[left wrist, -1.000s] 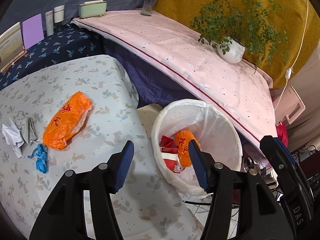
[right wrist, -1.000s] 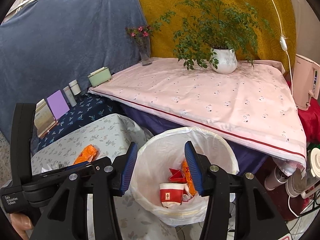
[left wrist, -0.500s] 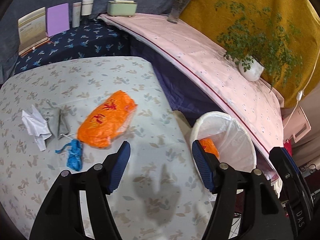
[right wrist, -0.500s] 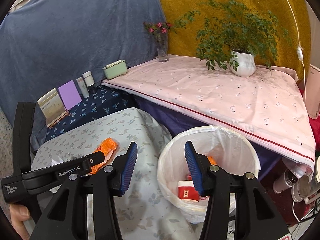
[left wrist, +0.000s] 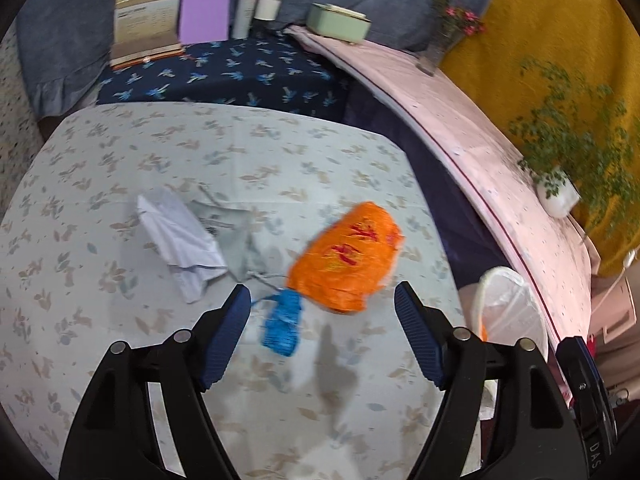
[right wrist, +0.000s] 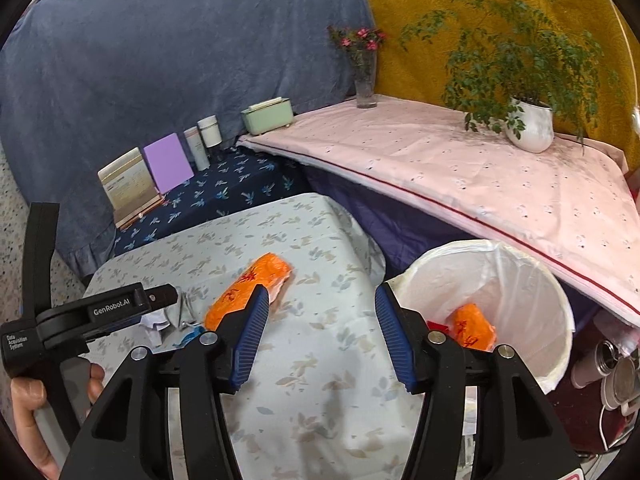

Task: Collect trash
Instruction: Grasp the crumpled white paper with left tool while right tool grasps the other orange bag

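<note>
An orange plastic bag (left wrist: 348, 260) lies on the floral tablecloth (left wrist: 120, 152), with a blue scrap (left wrist: 282, 322), a crumpled white paper (left wrist: 180, 240) and a grey wrapper (left wrist: 236, 236) beside it. My left gripper (left wrist: 320, 292) hovers above the blue scrap and the bag's near end. Its jaws are opening and nothing is pressed between them. My right gripper (right wrist: 320, 292) hangs over the table's right part, its jaws also opening and empty. The white-lined bin (right wrist: 480, 246) stands right of the table and holds an orange packet (right wrist: 472, 328).
A pink-covered table (right wrist: 440, 160) carries a potted plant (right wrist: 528, 124), a flower vase (right wrist: 366, 88) and a green box (right wrist: 268, 116). Cards and jars (left wrist: 256, 12) stand on the dark blue cloth behind. A hand (right wrist: 28, 412) holds the left gripper's handle.
The left gripper swung from over the bin to over the trash on the table, and its jaws widened. The right gripper shifted left, so the bin now sits to its right.
</note>
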### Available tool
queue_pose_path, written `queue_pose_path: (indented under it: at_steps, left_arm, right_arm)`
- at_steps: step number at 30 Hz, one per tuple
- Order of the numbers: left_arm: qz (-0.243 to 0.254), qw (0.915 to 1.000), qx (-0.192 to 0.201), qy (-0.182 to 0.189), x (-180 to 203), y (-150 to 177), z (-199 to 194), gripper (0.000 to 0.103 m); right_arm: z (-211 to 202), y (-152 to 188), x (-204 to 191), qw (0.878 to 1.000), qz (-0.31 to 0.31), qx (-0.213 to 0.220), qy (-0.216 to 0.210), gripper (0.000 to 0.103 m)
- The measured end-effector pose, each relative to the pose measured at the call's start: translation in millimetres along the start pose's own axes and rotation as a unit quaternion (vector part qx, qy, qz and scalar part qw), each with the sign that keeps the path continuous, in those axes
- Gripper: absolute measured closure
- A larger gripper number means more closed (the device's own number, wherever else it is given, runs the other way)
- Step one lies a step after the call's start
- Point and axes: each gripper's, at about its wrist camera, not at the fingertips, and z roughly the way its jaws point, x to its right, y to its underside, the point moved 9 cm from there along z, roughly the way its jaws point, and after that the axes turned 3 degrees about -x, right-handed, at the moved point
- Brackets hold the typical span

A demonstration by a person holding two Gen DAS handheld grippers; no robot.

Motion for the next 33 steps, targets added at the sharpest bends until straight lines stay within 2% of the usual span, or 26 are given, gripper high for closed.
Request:
queue_pose_path:
  at_steps: [14,24,28,33]
  left_arm:
    - [-0.084,0.9957,-0.014,-0.036,-98.6,-15.5,22.4,0.032]
    - [-0.136,0.9891,-0.038,-0.042,-134.3,-24.0,53.1,0.033]
    - [-0.136,0.9887,-0.048,-0.04,-140.6,-23.2,63.9,0.042]
    - [-0.129,0.9896,-0.057,-0.026,-139.6,-20.4,71.9,0.059]
  right_arm:
    - [61.8,19.7,-59.2,0.998,-0.012,-0.05,-0.03,0.037]
    - [121.4,30.1,-81.6,0.995,-0.011,-0.095,-0.04,0.037]
    - [143.9,32.3,-86.8,0.993,-0.012,-0.109,-0.037,0.037]
    - [167.2,35.2,-91.9,0.991,-0.005,-0.125,-0.041,0.037]
